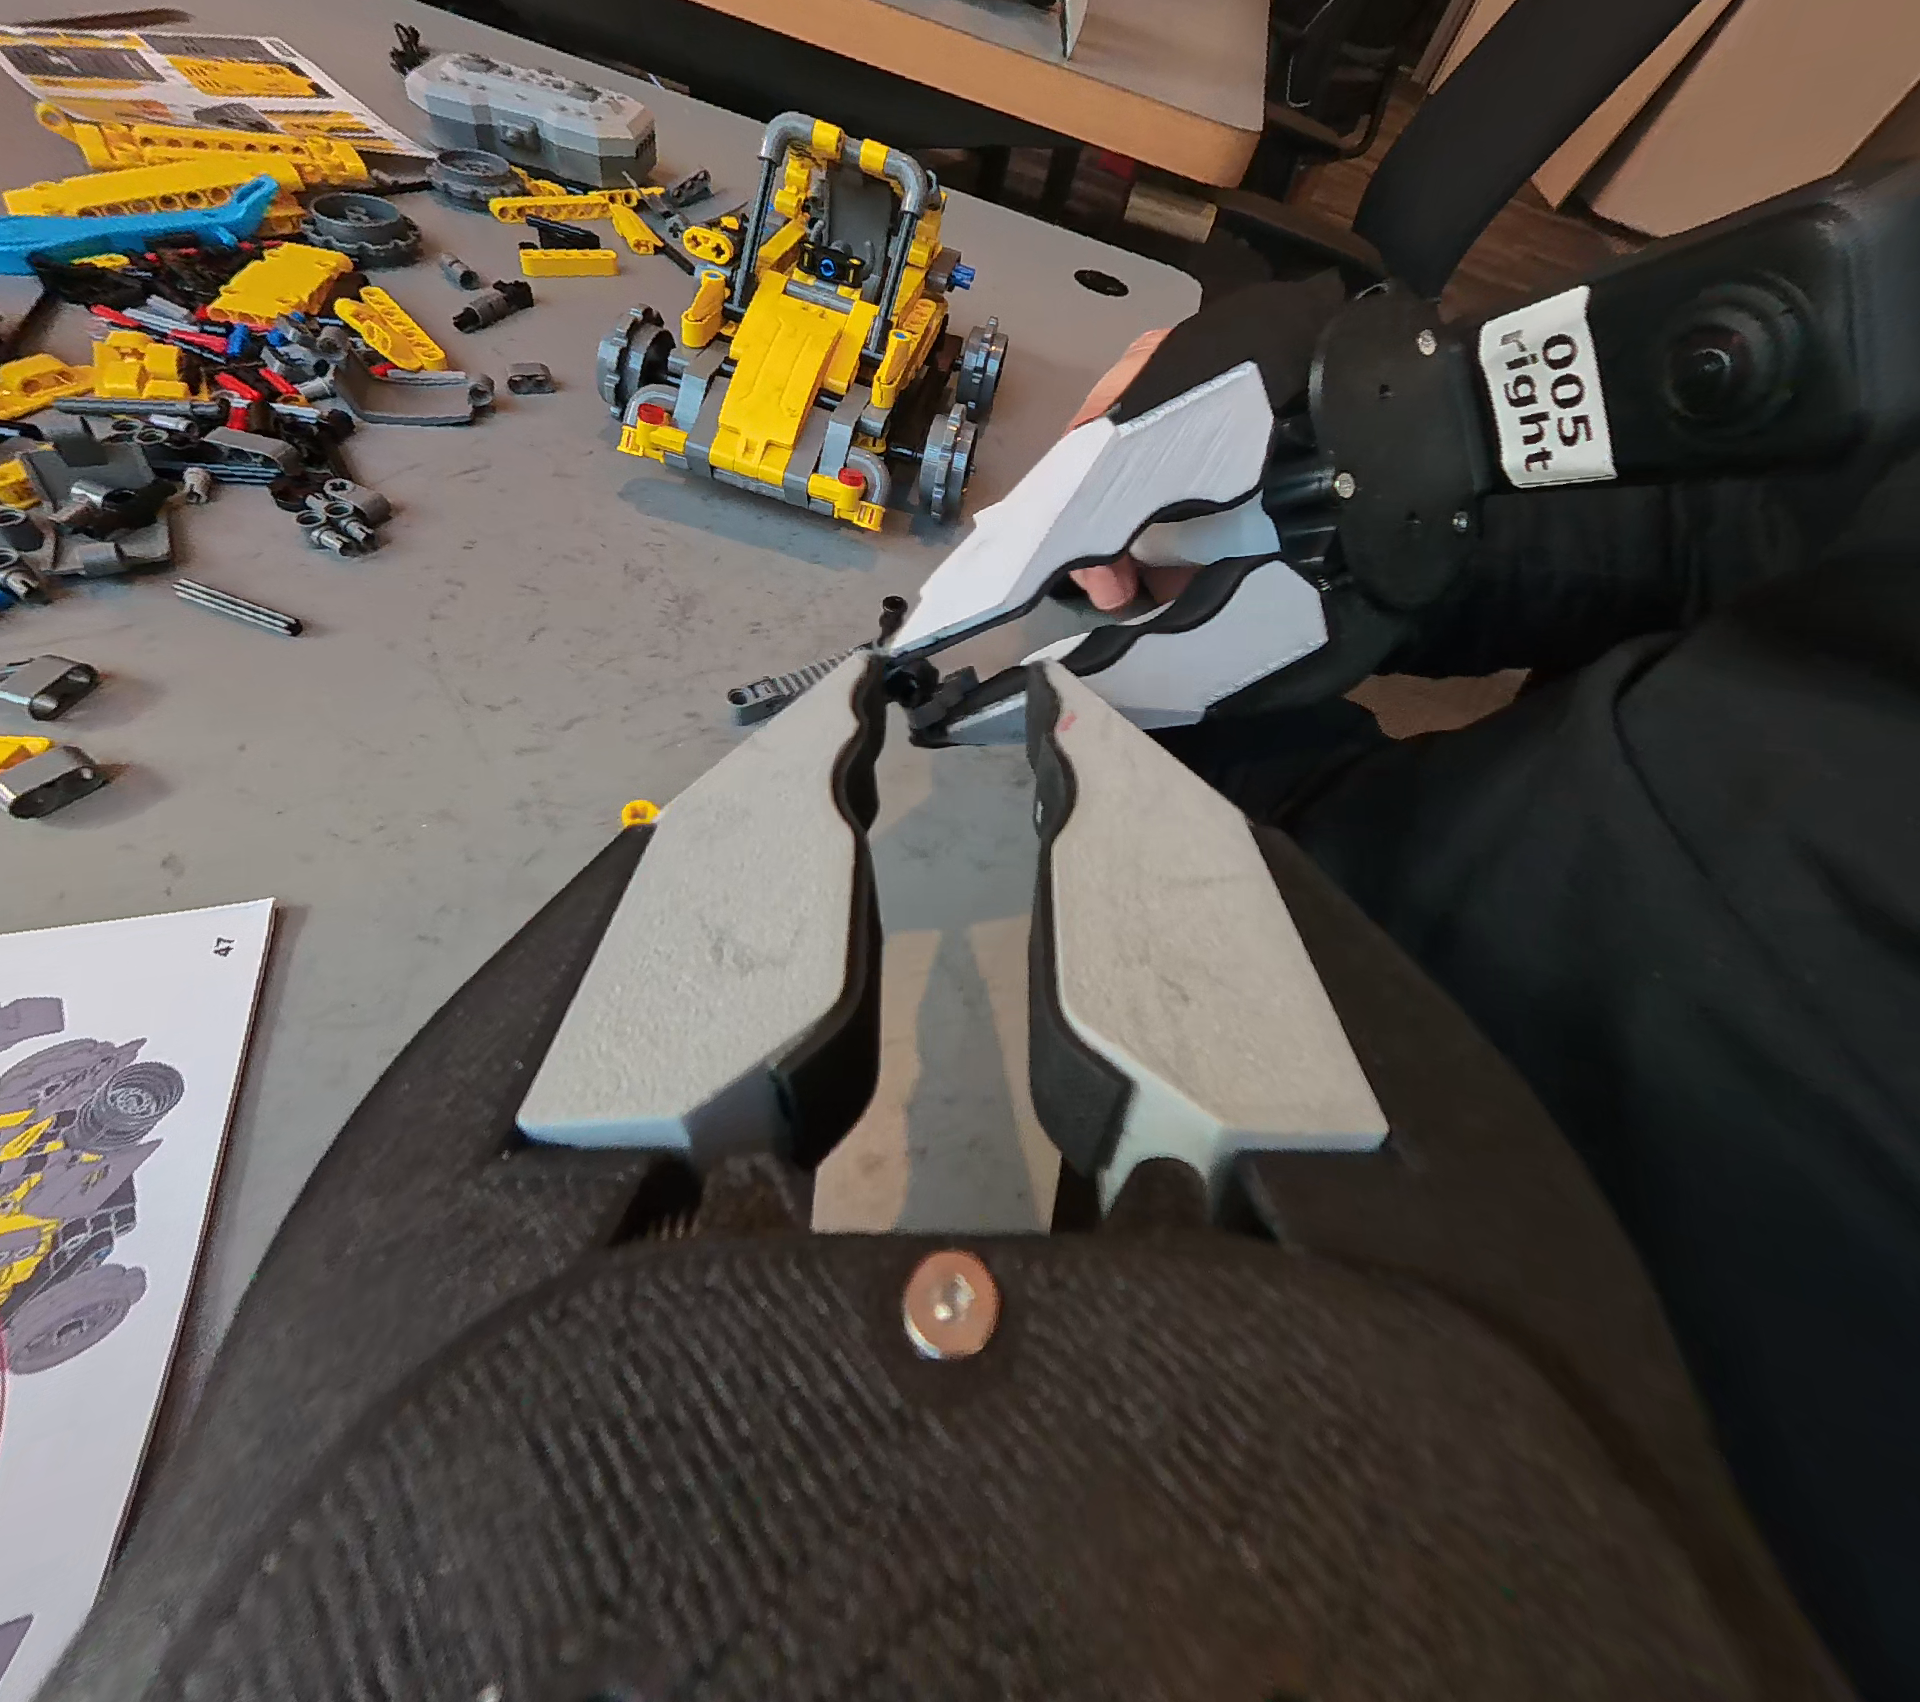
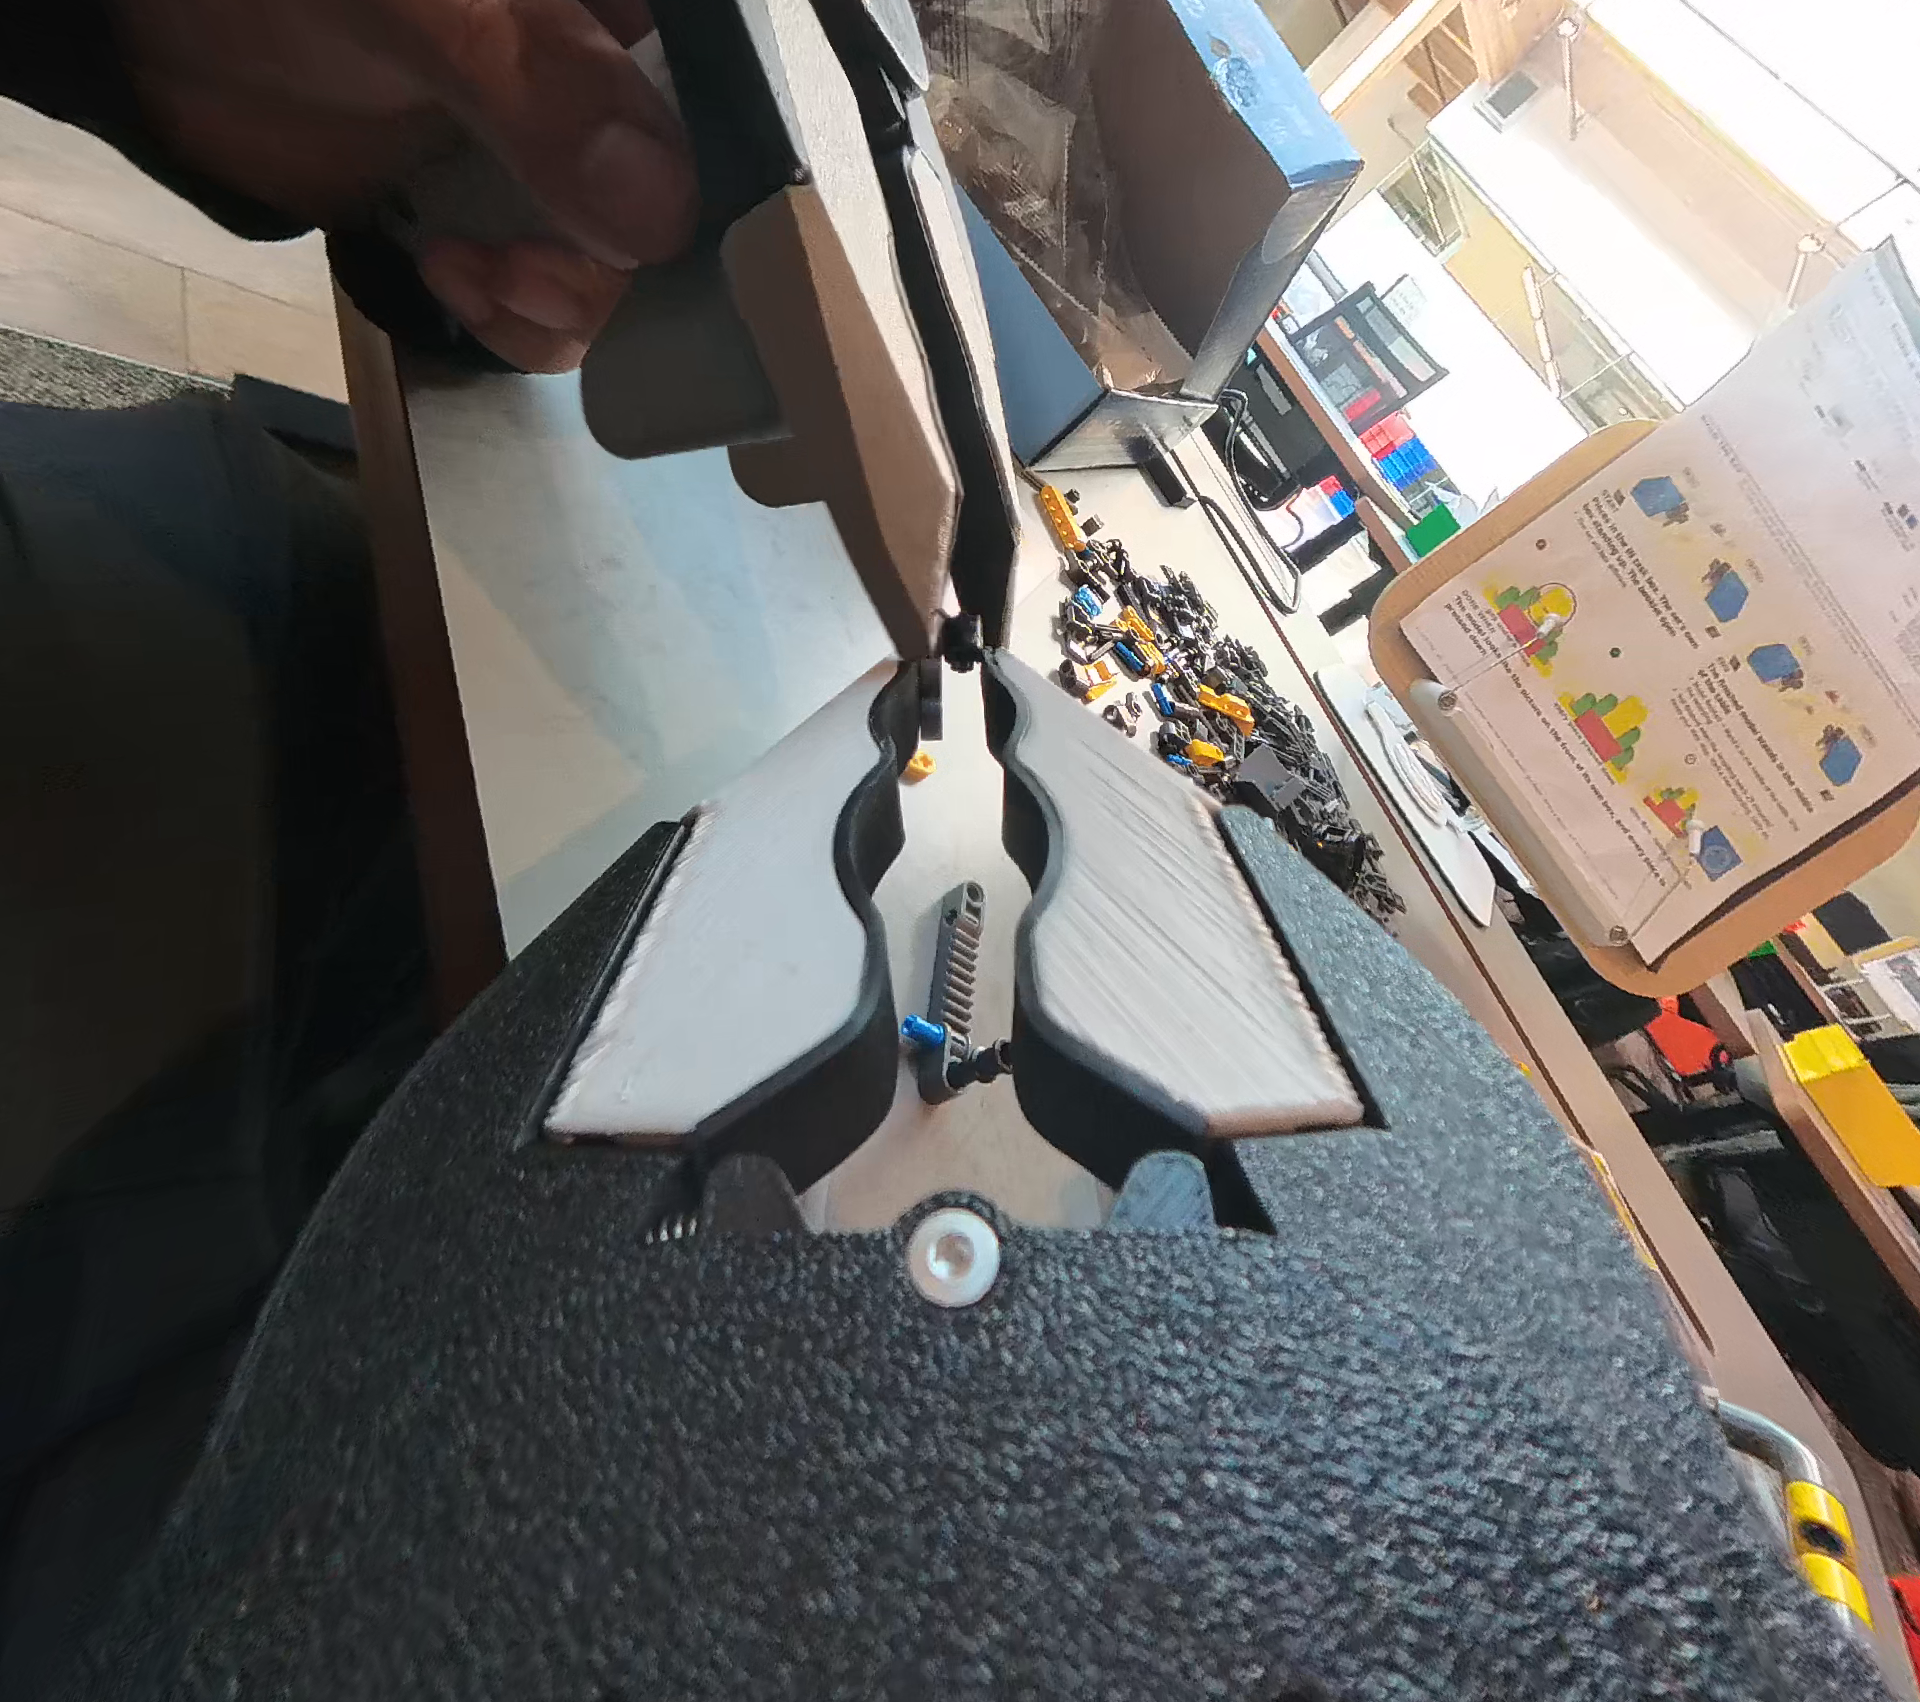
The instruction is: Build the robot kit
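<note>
My fingers [image 1: 727,904] are matt grey plastic, faintly grainy, lined with smooth black rubbery pads. The housing behind them is coarse, pebbled black plastic, fixed by one shiny metal screw [image 1: 951,1302]. The tabletop [image 1: 499,696] is dull grey laminate, scuffed and smudged. Near its far edge, the yellow model vehicle [image 1: 800,364] is glossy hard plastic, as are the loose bricks [image 1: 208,343]. At the near left edge lies a booklet [image 1: 114,1185] of smooth white paper.

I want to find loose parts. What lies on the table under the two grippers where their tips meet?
A grey toothed rack piece with a blue pin lies on the table beneath. In the left wrist view, the left gripper covers most of it.
</note>
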`<state>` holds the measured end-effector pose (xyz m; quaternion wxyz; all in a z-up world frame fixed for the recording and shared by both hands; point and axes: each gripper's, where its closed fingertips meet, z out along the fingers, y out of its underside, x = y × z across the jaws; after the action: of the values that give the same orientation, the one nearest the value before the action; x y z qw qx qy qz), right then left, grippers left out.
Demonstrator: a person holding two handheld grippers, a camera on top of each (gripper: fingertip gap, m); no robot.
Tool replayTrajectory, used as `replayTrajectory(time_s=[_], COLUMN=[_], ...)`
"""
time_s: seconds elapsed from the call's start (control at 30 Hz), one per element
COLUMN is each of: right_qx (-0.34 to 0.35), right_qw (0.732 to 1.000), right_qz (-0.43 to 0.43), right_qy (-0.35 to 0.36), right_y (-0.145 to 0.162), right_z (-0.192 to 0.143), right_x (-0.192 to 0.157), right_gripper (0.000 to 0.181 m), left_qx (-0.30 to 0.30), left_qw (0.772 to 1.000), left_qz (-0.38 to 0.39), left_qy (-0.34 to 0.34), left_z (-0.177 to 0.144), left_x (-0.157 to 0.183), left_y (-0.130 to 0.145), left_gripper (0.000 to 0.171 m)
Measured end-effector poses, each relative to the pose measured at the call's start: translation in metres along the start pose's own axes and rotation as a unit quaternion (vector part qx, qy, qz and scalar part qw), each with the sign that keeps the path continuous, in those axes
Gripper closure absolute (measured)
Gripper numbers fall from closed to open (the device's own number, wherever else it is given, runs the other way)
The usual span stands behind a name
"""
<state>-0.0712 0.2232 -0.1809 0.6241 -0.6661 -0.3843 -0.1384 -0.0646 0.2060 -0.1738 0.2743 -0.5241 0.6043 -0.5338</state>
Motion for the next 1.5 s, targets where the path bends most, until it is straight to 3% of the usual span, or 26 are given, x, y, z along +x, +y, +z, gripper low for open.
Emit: replayTrajectory(time_s=[0.07,0.43,0.67,0.83,1.13,1.27,1.4,1.5], right_qx=[0.014,0.019,0.022,0.027,0.031,0.031,0.031,0.027], right_qw=[1.000,1.000,0.999,0.999,0.999,0.999,0.999,1.000], right_qz=[0.002,0.007,0.024,0.021,0.028,0.020,0.012,0.010], right_qy=[-0.002,0.001,0.003,0.005,0.008,0.009,0.011,0.011], right_y=[-0.004,-0.005,-0.006,-0.007,-0.008,-0.008,-0.008,-0.007], right_z=[-0.002,-0.003,-0.003,-0.004,-0.005,-0.004,-0.004,-0.003], right_x=[-0.001,0.001,0.005,0.005,0.008,0.007,0.005,0.005], right_gripper=[0.170,0.170,0.170,0.170,0.170,0.170,0.172,0.172], left_qx=[0.010,0.022,0.034,0.031,-0.014,-0.002,0.020,0.018], left_qw=[1.000,1.000,0.999,0.999,0.999,0.999,0.999,0.999], left_qz=[-0.010,-0.004,0.009,0.007,0.033,-0.001,-0.020,-0.018], left_qy=[-0.004,-0.003,0.014,0.022,0.010,0.033,0.034,0.024], left_z=[-0.002,-0.004,-0.006,-0.005,0.005,0.003,-0.002,-0.001], left_x=[-0.003,-0.002,0.005,0.006,0.009,0.009,0.006,0.004], left_y=[-0.003,-0.005,-0.009,-0.008,0.003,0.000,-0.005,-0.005], left_gripper=[0.164,0.165,0.133,0.127,0.130,0.133,0.150,0.149])
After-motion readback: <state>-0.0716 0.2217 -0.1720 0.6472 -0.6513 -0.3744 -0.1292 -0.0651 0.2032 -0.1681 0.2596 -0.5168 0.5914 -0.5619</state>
